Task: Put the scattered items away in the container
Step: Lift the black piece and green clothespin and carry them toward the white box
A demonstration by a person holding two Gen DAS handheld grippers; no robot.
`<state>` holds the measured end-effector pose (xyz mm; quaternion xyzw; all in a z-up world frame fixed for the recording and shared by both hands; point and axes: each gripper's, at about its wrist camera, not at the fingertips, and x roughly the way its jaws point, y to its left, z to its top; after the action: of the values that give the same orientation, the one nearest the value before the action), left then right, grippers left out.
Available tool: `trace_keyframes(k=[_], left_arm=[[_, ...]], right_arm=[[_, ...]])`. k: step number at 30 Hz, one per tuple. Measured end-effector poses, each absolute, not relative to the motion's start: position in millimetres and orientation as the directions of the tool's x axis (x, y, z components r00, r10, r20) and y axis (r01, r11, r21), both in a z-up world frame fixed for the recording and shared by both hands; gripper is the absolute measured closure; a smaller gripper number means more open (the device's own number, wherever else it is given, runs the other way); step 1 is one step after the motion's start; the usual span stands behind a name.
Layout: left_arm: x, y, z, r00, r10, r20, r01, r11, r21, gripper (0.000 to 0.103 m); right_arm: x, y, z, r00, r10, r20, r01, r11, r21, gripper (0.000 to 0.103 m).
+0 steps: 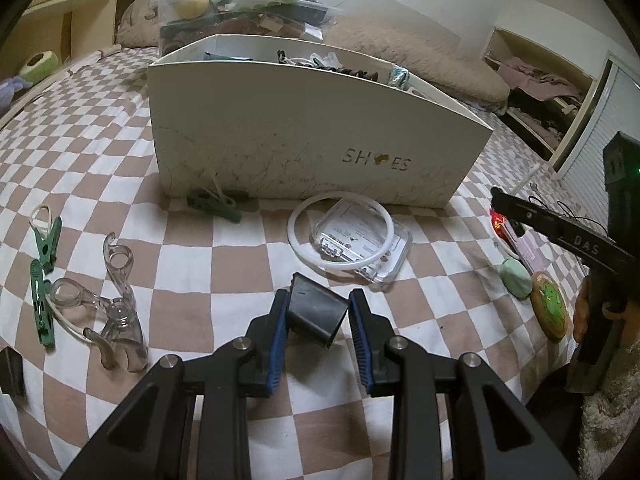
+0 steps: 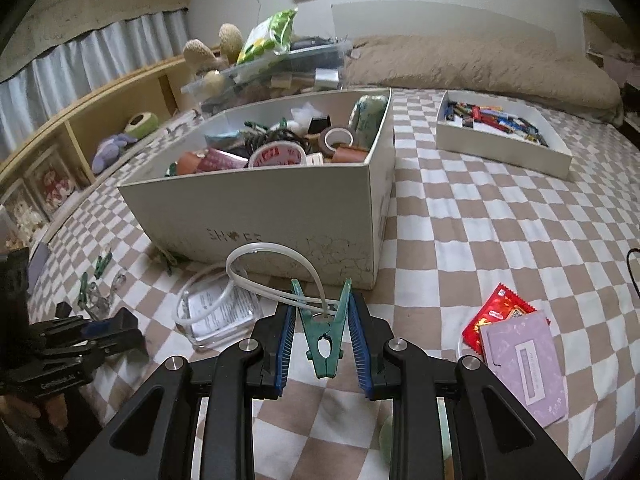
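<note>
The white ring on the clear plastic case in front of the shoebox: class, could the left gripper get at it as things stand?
Probably not yet. The path to the white ring looks free, just ahead on the bedspread, but the left gripper has its jaws shut on a black block, which must go into the shoebox first.

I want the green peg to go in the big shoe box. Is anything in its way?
Only the box's own front wall. The right gripper holds the green peg low in front of the shoe box, so it has to go up over the rim. The white loop tied to the peg dangles and could catch there.
</note>
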<state>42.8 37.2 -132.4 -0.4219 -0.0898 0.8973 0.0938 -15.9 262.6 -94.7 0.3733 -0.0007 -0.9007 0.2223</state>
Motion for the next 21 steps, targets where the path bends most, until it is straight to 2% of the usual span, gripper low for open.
trace_keyframes(k=[5, 21], left_arm=[[45, 35, -128, -0.633, 0.238, -0.736, -0.086, -0.967, -0.238, 0.074], [51, 39, -103, -0.671, 0.257, -0.696, -0.127, -0.964, -0.234, 0.074]], right_arm=[[-3, 258, -83, -0.673, -0.363, -0.644, 0.383, -0.916, 0.116, 0.076], [36, 242, -62, -0.699, -0.442, -0.562, 0.413, -0.891, 0.187, 0.076]])
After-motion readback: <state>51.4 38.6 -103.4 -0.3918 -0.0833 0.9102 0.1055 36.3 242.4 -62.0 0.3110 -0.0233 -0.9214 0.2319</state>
